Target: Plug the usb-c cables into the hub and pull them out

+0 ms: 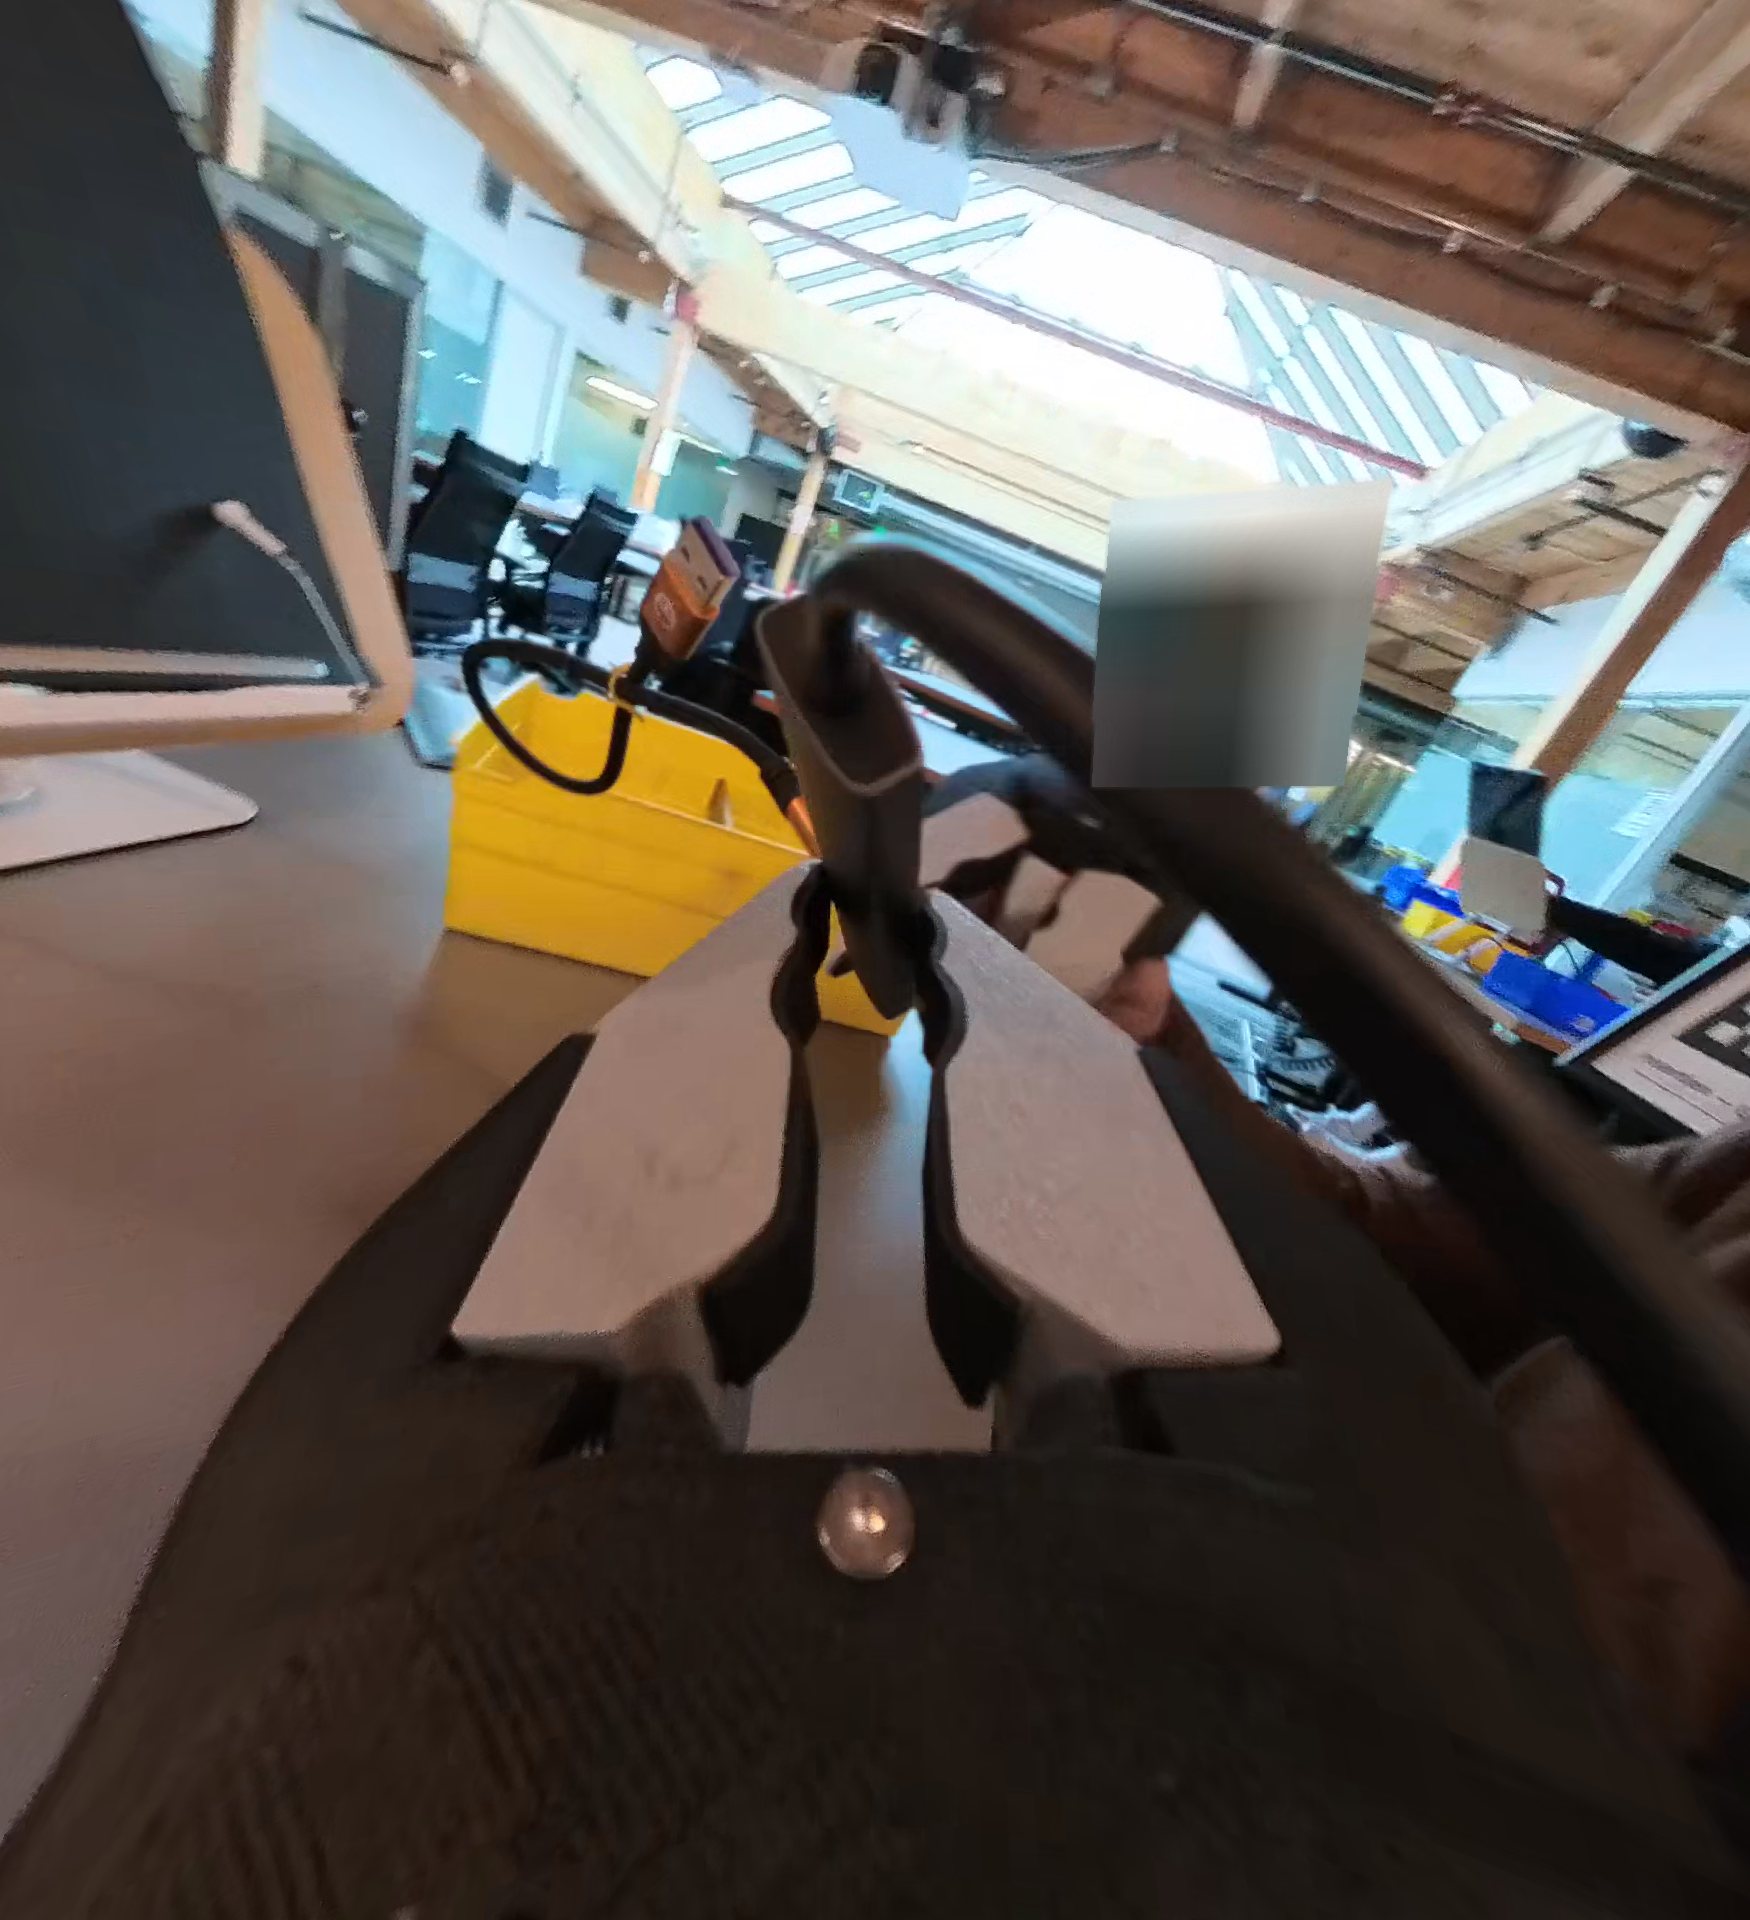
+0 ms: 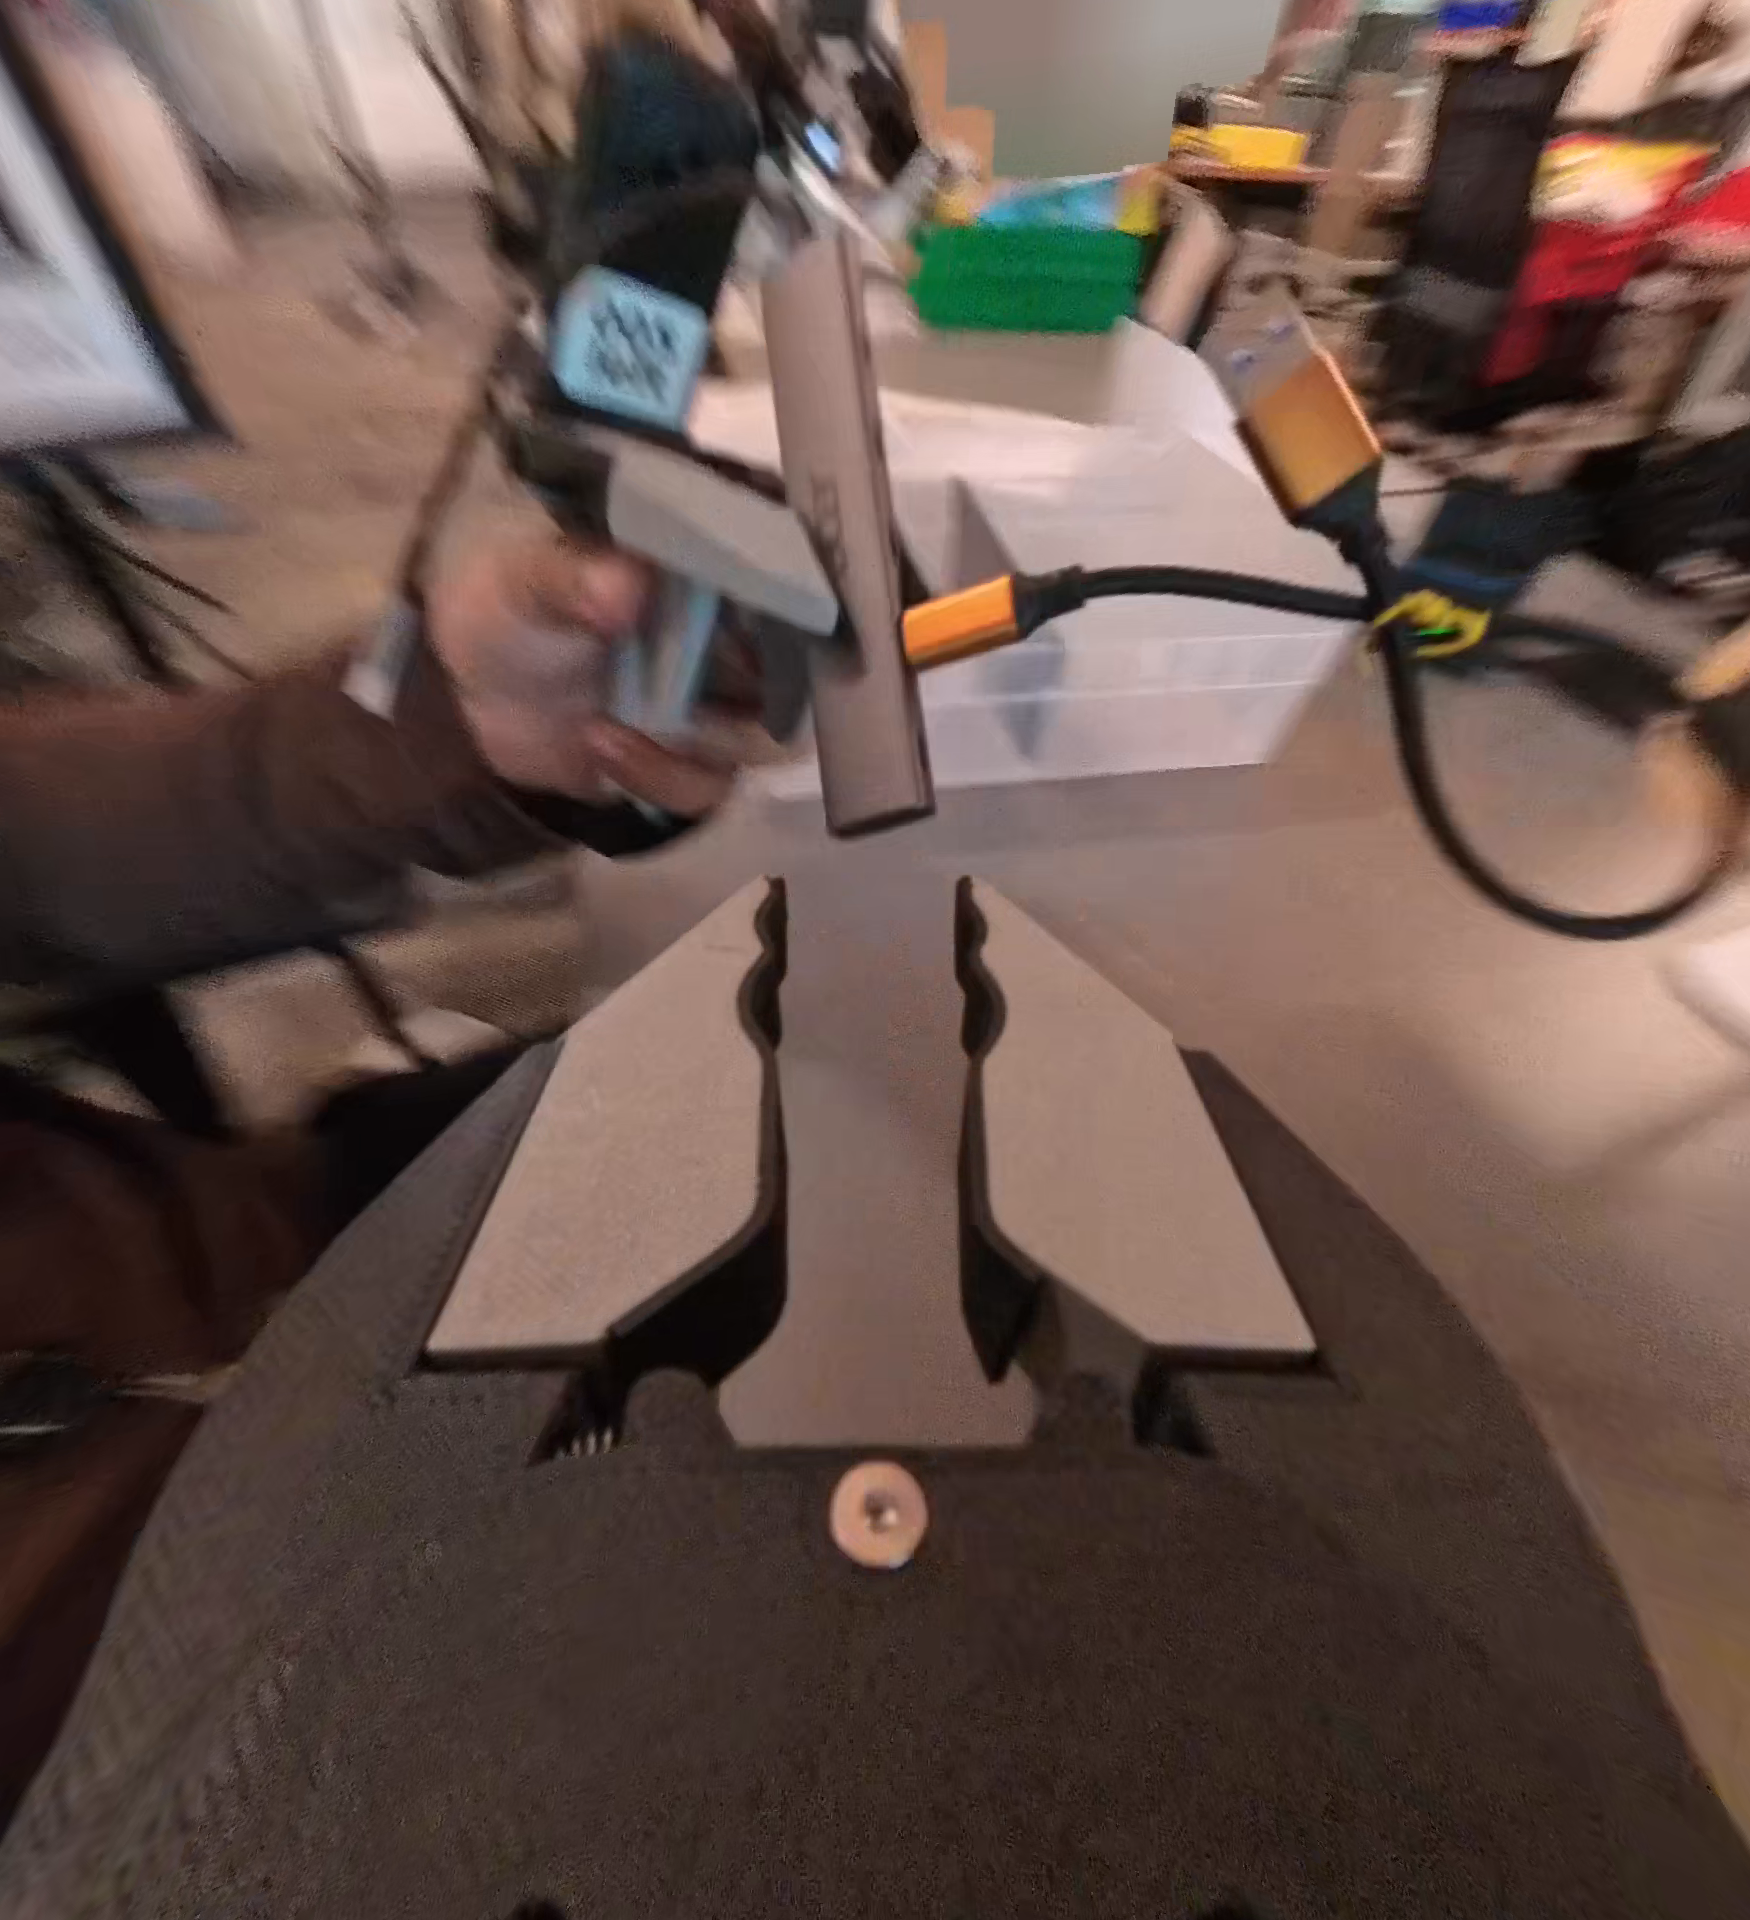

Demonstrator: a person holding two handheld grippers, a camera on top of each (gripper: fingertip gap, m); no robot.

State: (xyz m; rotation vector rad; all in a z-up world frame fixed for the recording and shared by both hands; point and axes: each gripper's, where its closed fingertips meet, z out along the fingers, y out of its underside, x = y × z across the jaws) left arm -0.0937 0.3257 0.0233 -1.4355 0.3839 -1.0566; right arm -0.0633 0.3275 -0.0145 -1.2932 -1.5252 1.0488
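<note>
Motion blur smears most of your right wrist view, so the clutter behind cannot be made out, and a mosaic patch covers part of your left wrist view. Your left hand-held gripper [image 1: 866,940] is clamped on one slim grey metal hub [image 1: 855,790], held upright above the brown counter [image 1: 175,1039]; its thick black lead arcs away and is cut off at the frame edge. One black cable with orange plugs [image 2: 964,618] sits in the hub's side, its other orange end [image 1: 689,597] hanging free. Your right hand-held gripper [image 2: 871,914] has its fingers apart, empty, just below the hub. One yellow plastic bin [image 1: 622,831] is partly hidden behind the fingers.
</note>
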